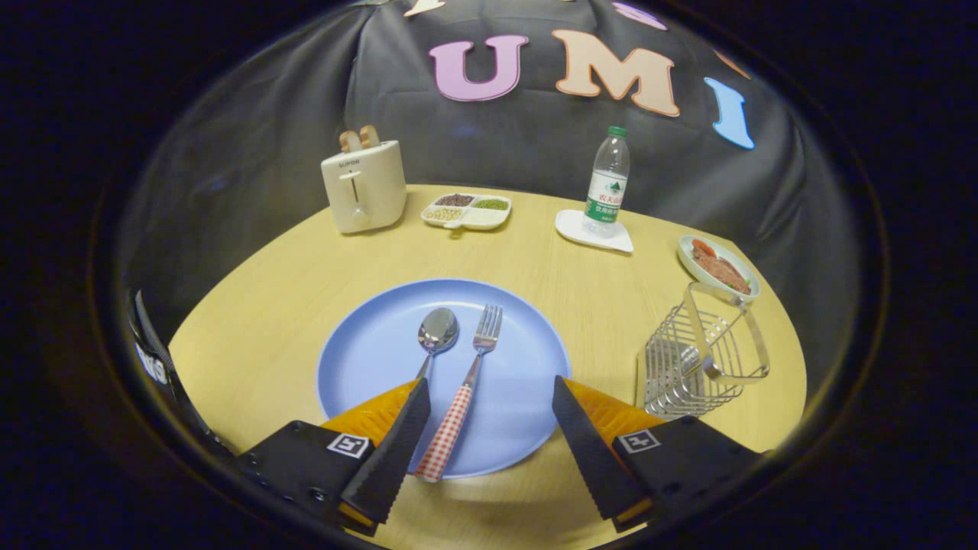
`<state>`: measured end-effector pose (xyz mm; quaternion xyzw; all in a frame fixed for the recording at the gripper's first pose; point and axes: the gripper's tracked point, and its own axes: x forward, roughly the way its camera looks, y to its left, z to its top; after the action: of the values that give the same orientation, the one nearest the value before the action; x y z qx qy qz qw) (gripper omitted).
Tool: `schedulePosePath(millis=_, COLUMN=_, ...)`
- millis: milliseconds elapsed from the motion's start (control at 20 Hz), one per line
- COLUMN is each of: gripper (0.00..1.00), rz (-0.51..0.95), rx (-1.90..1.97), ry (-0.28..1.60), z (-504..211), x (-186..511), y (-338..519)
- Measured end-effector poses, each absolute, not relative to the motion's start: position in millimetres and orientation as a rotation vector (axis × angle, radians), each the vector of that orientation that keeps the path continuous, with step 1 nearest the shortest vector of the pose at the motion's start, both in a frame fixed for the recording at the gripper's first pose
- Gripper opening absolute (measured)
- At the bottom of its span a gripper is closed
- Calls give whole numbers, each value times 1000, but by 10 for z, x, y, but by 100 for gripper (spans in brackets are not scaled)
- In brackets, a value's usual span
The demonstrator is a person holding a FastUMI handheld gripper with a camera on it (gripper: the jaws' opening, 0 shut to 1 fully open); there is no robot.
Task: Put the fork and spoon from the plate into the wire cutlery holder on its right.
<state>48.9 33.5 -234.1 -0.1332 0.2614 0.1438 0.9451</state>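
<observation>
A round blue plate [367,359] lies on the wooden table just ahead of my fingers. On it a metal spoon [437,332] lies on the left; its handle runs under my left finger. Beside it on the right lies a fork [466,382] with a red-and-white checked handle, pointing away from me. The wire cutlery holder [699,355] stands on the table to the right of the plate, beyond my right finger. My gripper [489,386] hovers over the near part of the plate, open, with the fork's handle between the fingers and touching neither.
At the back of the table stand a cream toaster [364,186] with bread in it, a divided dish of grains [466,211], and a water bottle [608,182] on a white coaster [569,226]. A small dish of food [718,267] sits just behind the holder.
</observation>
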Motion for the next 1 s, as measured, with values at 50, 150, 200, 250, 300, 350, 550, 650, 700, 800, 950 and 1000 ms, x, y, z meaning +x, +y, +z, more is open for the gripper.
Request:
schedulePosePath(millis=50, gripper=99, rz=297, rx=-279, ry=542, z=-2369, x=489, y=346)
schedulePosePath(millis=150, gripper=96, rz=309, rx=-291, ry=561, z=-2444, x=476, y=380)
schedulePosePath(millis=200, gripper=95, rz=313, rx=-298, ry=571, z=-2479, x=449, y=377)
schedulePosePath(millis=250, gripper=93, rz=319, rx=-298, ry=579, z=-2501, x=432, y=406)
schedulePosePath(millis=300, gripper=91, rz=319, rx=-295, ry=586, z=-2527, x=425, y=442)
schedulePosePath(millis=350, gripper=85, rz=318, rx=-284, ry=597, z=-2568, x=398, y=449)
schedulePosePath(millis=550, gripper=61, rz=323, rx=-238, ry=624, z=-2664, x=298, y=541)
schedulePosePath(millis=650, gripper=48, rz=320, rx=-229, ry=626, z=-2684, x=280, y=558)
schedulePosePath(millis=700, gripper=42, rz=316, rx=-220, ry=629, z=-2704, x=299, y=581)
schedulePosePath(millis=800, gripper=20, rz=304, rx=-215, ry=640, z=-2688, x=289, y=557)
schedulePosePath(millis=950, gripper=14, rz=274, rx=-227, ry=648, z=-2669, x=298, y=493)
schedulePosePath(millis=1000, gripper=14, rz=253, rx=-228, ry=654, z=-2657, x=282, y=443)
